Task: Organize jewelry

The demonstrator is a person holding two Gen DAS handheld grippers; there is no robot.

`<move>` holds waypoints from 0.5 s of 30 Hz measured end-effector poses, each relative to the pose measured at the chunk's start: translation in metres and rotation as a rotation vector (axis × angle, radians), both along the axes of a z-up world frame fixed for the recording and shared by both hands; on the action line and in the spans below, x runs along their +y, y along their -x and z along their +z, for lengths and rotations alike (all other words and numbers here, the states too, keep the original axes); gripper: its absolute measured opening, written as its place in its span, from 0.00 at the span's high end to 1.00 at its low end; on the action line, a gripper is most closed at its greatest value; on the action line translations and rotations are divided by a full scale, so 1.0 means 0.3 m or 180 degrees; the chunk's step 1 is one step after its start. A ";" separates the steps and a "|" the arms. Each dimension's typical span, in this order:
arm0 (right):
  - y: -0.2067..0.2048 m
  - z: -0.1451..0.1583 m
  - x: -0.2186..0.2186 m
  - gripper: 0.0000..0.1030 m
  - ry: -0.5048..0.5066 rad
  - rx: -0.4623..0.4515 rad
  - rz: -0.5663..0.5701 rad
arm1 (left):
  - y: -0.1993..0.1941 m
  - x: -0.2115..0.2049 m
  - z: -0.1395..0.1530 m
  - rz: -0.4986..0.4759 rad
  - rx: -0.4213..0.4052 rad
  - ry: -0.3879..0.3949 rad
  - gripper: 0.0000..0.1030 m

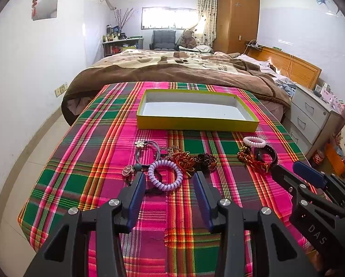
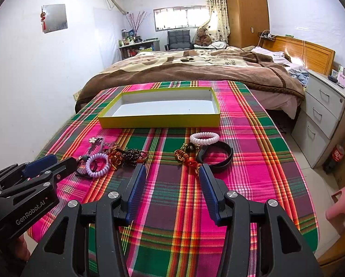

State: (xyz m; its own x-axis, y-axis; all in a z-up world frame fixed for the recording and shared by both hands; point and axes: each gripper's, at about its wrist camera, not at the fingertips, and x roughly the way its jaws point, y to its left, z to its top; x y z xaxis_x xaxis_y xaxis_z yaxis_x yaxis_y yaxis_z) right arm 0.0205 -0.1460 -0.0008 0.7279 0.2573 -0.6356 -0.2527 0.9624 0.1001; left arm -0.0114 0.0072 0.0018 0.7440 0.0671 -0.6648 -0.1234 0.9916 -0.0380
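An empty yellow tray with a white floor sits at the far side of the plaid-covered table. Jewelry lies in front of it. On the left are a purple coil bracelet, a flower hair tie, a red-gold knot ornament and dark beads. On the right are a white coil bracelet, a black band and a red tassel charm. My left gripper is open just short of the purple coil. My right gripper is open and empty near the black band.
A bed with a brown blanket stands behind the table. Grey drawers stand at the right, a pink stool and a red can on the floor beside them. A white wall is at the left.
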 end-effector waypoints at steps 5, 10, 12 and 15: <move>0.002 0.002 -0.002 0.53 -0.0009 0.0000 0.0011 | 0.002 -0.004 0.000 0.0000 0.0002 0.0000 0.59; 0.003 0.003 -0.003 0.53 -0.0008 -0.0005 0.0010 | 0.002 -0.004 0.000 -0.0001 0.0000 0.0001 0.58; 0.003 0.004 -0.003 0.53 -0.0010 -0.0003 0.0009 | 0.003 -0.003 0.000 0.0003 0.0001 0.0006 0.58; 0.002 0.004 -0.004 0.53 -0.0010 -0.0002 0.0011 | 0.003 -0.004 -0.001 0.0005 0.0007 0.0011 0.59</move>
